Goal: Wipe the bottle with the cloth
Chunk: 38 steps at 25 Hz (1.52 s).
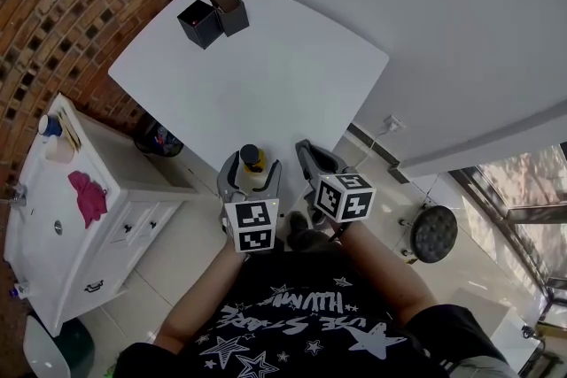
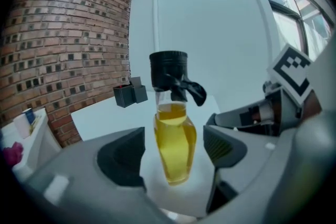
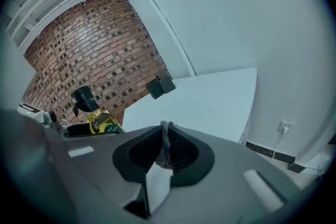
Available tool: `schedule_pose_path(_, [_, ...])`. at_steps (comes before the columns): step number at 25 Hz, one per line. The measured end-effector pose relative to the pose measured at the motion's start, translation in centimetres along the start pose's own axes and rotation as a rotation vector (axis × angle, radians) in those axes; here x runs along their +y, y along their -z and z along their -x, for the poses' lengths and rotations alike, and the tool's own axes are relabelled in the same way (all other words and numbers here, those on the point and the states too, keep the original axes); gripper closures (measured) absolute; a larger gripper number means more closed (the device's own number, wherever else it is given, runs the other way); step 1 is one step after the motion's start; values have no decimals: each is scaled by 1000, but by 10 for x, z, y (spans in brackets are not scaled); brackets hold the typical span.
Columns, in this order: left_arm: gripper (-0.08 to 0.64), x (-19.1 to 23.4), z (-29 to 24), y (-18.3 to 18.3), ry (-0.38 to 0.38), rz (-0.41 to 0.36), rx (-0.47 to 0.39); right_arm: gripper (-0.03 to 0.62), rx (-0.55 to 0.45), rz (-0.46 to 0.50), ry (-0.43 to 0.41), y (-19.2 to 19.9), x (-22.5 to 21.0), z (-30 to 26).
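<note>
**Clear Gloss, Matt Grey, Rough Brick**

Between the jaws of the left gripper (image 2: 173,153), the bottle (image 2: 175,136) has a clear, smooth, glossy body with yellow liquid showing through. Whether it is glass or plastic cannot be told. Its pouring cap (image 2: 170,73) looks like black plastic with a dull sheen. Both grippers have smooth, matt grey plastic shells, and the pads (image 2: 224,147) are black and finely ribbed. Pinched in the right gripper (image 3: 166,128) is a grey cloth (image 3: 164,146), soft and fuzzy along its edge. Under and ahead of the grippers, the table (image 2: 100,118) is white, smooth and matt. Further ahead of the left gripper are matt black boxes (image 2: 131,94), and to its left is a rough, matt brick wall (image 2: 63,34).
</note>
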<state>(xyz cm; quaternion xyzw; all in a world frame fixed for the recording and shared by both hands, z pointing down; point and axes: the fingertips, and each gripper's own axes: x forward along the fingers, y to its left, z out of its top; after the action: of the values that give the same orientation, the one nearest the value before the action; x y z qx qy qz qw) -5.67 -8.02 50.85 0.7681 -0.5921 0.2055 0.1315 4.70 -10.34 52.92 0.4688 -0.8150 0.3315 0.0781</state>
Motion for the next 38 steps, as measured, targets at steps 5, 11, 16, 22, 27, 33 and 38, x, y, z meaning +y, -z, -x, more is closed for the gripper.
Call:
schedule_pose_path(5, [304,0,-6,-2,-49,-74,7,557,0,14,-28,-8,1,-2])
schedule_pose_path(11, [313,1,-6,0,-52,-60,-3,557,-8,37,-80,-17,9,-5])
schedule_pose_path(16, [322,-1,-5,-1,36,-64,-20,557,-19,115,-276,-35,46,-5])
schedule_pose_path(22, [327,-15,-4,-2,321,-189,-53,557,36,206,-525,-53,91,2])
schedule_pose_path(27, [327,-18,-2,-2,476,-252,-80,557,79,224,-582,-55,97,4])
schedule_pose_path(33, [329,-21,2,-3,633,-295,-114,557,115,188,-587,-47,95,4])
schedule_pose_path(38, [334,-26,6,-3,777,-367,-135,557,110,154,-560,-48,96,2])
